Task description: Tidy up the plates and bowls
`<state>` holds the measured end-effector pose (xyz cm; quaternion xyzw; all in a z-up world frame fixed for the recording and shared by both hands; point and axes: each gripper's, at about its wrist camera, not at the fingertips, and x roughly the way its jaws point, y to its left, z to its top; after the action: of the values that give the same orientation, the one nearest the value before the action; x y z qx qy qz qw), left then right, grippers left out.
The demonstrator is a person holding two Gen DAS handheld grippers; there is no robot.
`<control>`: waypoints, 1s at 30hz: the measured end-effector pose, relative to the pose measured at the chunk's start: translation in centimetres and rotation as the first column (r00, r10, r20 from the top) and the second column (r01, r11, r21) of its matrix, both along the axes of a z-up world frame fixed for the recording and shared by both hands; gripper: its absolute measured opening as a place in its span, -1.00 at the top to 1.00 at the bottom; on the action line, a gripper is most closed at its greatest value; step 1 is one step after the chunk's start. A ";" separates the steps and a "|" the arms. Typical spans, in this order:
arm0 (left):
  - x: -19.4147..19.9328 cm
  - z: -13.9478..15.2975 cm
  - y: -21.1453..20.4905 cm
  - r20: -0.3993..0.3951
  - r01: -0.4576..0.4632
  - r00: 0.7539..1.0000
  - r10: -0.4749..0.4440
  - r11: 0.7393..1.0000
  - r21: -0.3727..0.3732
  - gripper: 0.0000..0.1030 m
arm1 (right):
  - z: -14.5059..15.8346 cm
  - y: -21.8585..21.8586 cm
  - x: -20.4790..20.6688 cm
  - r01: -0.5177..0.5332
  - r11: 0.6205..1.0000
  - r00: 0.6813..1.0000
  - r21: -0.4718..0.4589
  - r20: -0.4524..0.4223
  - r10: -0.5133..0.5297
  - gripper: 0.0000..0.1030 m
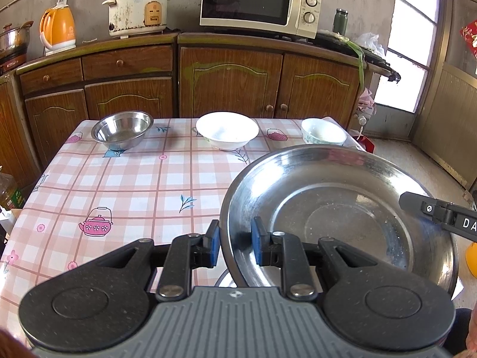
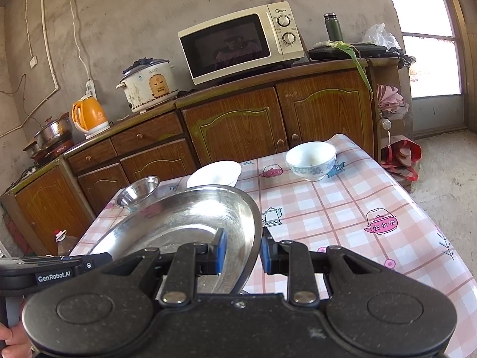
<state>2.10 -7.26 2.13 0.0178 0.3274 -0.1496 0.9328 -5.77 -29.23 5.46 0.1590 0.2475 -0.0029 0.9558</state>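
microwave [image 1: 259,1], rice cooker [image 1: 138,9], orange kettle [image 1: 58,29] on wooden cabinets [image 1: 229,80].

Left gripper [image 1: 234,238] and right gripper [image 2: 243,252], each pointing forward and tilted downward. Both sets of jaws are nearly closed, the blue pads [image 1: 214,240] of each clamped on opposite edges of one steel plate [image 1: 342,208], one pad inside the rim, one outside. A hand [image 2: 12,340] shows at the lower left corner of the right wrist view.
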 end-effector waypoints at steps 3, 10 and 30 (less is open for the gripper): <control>-0.1 -0.3 0.0 -0.009 0.000 1.000 0.000 1.000 0.002 0.57 | -0.3 0.0 0.0 0.001 1.000 1.000 0.002 -0.008 -0.001 0.40; -0.4 -1.0 0.0 -0.032 0.002 0.999 -0.001 1.000 0.011 0.57 | -1.1 0.1 -0.3 -0.001 1.000 1.000 0.003 -0.031 0.001 0.40; -0.7 -3.5 0.2 -0.100 0.003 0.995 0.002 0.999 0.048 0.57 | -4.4 0.6 -1.3 -0.018 1.000 0.992 0.000 -0.121 0.018 0.40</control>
<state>1.42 -7.07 -1.39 0.0326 0.3774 -0.1426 0.9144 -7.07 -28.58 1.02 0.1560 0.3065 -0.0038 0.9390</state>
